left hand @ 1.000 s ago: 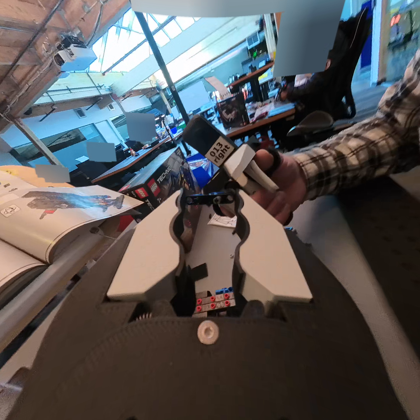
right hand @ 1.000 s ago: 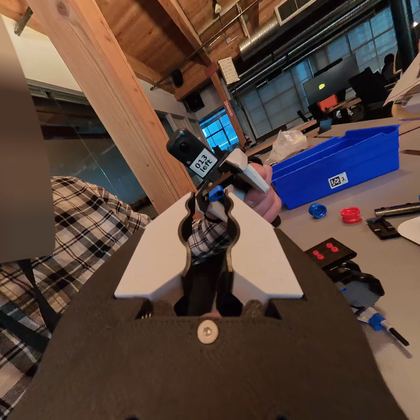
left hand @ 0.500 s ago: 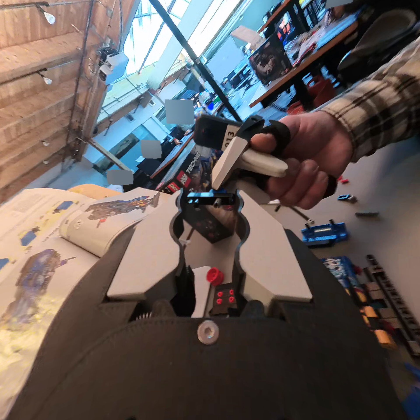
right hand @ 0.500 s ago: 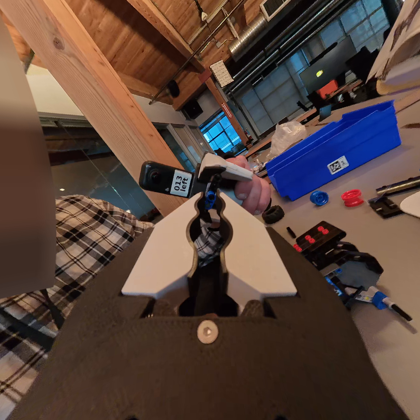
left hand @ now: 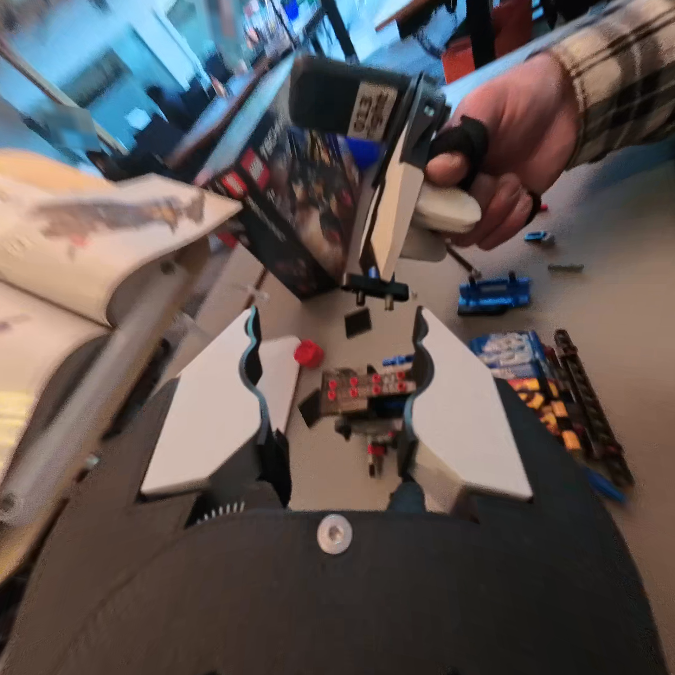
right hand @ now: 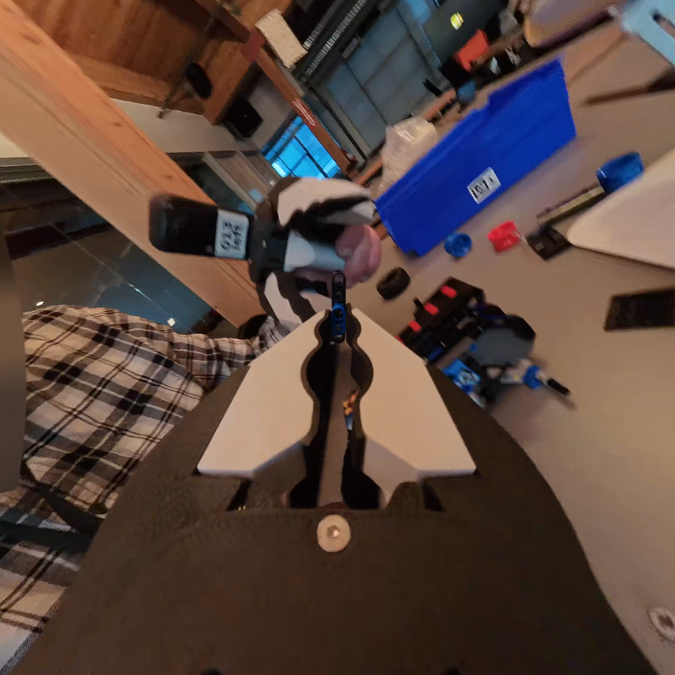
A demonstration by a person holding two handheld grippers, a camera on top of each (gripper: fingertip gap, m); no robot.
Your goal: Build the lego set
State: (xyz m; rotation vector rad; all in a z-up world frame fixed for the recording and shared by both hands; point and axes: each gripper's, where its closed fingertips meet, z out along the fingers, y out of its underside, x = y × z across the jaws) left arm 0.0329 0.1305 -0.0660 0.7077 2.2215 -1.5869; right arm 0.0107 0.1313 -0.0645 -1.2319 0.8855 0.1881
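Observation:
My left gripper [left hand: 336,317] is open and empty, its jaws wide apart, above a partly built black assembly with red pins [left hand: 361,391] on the grey table. My right gripper [left hand: 369,272] is just ahead of it, held by a hand in a plaid sleeve. It is shut on a small blue piece joined to a short black beam [left hand: 376,288] with two pins hanging down. In the right wrist view, the right gripper [right hand: 338,316] pinches the blue piece, and the beam [right hand: 338,288] sticks out past the tips. The assembly [right hand: 442,310] lies to the right.
An open instruction booklet [left hand: 91,237] and a dark set box [left hand: 292,204] stand at the left. A red round piece [left hand: 308,352], a blue part [left hand: 493,296] and a long black beam [left hand: 584,401] lie around. A blue bin [right hand: 475,164], hubs and a black tyre [right hand: 392,283] sit farther off.
My left gripper has opened and let go of the black beam. The right gripper now holds it alone by the blue piece. Both views have tipped down toward the table.

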